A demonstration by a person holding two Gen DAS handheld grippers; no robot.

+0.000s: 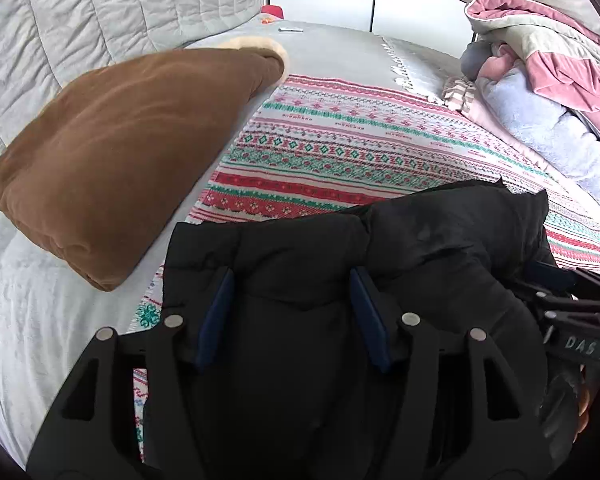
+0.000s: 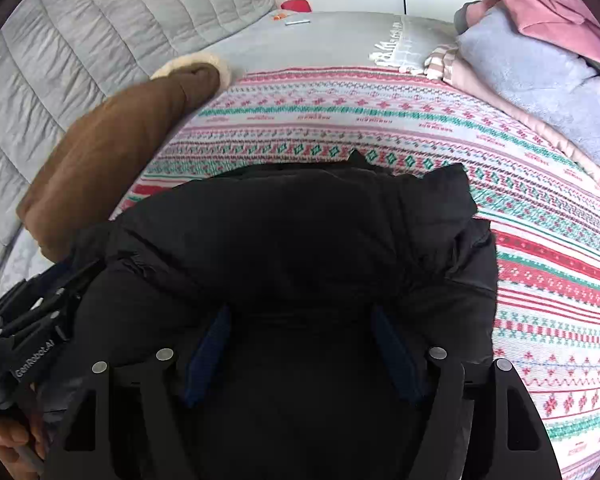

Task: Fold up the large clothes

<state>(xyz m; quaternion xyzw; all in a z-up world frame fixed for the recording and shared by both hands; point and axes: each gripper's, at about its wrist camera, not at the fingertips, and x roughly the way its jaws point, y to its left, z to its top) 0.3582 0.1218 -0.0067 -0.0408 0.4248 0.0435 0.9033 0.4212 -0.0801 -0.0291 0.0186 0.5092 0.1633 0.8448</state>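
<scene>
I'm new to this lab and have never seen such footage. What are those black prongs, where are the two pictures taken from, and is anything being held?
A person carries a hand-held gripper in each hand; each has a camera looking along its two fingers. One picture comes from the left hand-held gripper, the other from the right hand-held gripper. Both hang over a black padded jacket lying on a patterned blanket on a bed. Their blue-padded jaws stand apart with jacket fabric between them; whether the pads press on it I cannot tell. A brown garment lies to the left, a heap of pink and pale bedding to the right.
</scene>
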